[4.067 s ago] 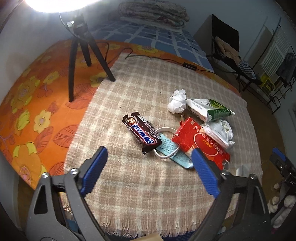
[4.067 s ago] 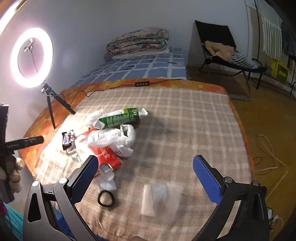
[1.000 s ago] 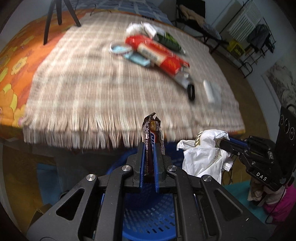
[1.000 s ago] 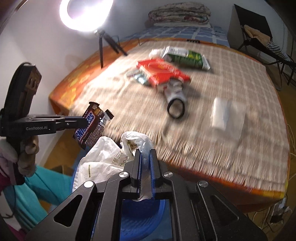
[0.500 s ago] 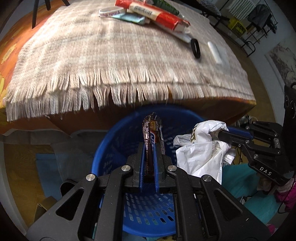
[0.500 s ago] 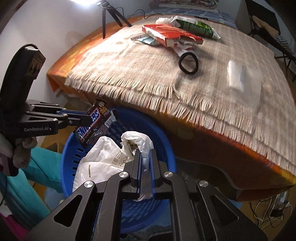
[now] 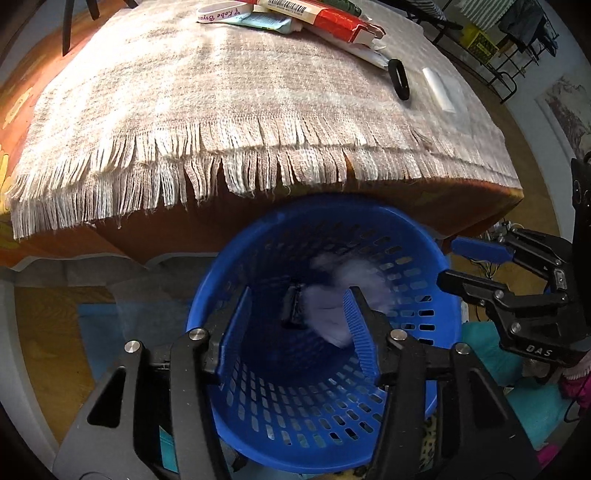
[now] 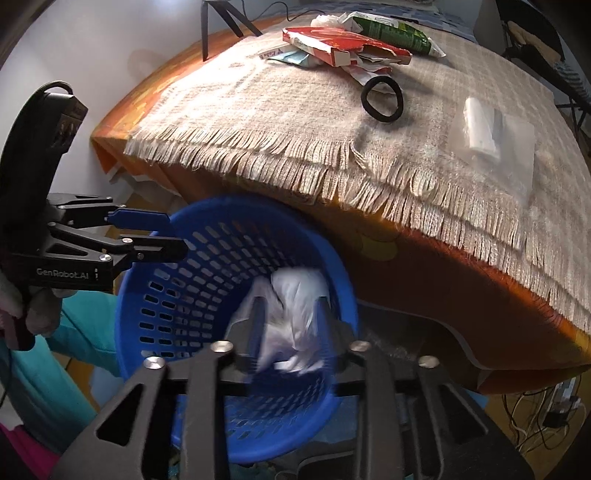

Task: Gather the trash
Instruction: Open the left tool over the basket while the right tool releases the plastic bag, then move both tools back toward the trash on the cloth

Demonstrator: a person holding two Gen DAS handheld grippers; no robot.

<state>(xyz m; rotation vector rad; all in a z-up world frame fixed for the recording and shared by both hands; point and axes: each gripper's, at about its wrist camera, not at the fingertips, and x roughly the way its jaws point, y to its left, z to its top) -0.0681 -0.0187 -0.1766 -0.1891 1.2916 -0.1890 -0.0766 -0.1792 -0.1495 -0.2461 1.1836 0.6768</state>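
Note:
A blue slotted basket [image 7: 332, 210] stands on the floor against the bed's edge. My left gripper [image 7: 297, 332] hangs over its mouth, jaws opening. The dark candy bar [image 7: 293, 306] is a blur between the fingers, free of the pads and dropping inside. My right gripper [image 8: 291, 325] is over the same basket [image 8: 229, 201], jaws opening too. The crumpled white plastic bag [image 8: 295, 306] is blurred between its fingers and loose from the pads. Each view shows the other gripper at the basket's rim: right gripper [image 7: 458, 264], left gripper [image 8: 173, 234].
The bed above the basket carries a fringed plaid blanket [image 7: 221, 110]. On it lie a red carton [image 8: 343, 40], a green packet [image 8: 391, 31], a black hair tie [image 8: 384, 118] and a white item in clear plastic [image 8: 480, 129]. Cables lie on the floor at the right.
Both grippers have gone from shut to open over the basket. The candy bar and the white bag have left the jaws and are falling in. Both hands sank a little.

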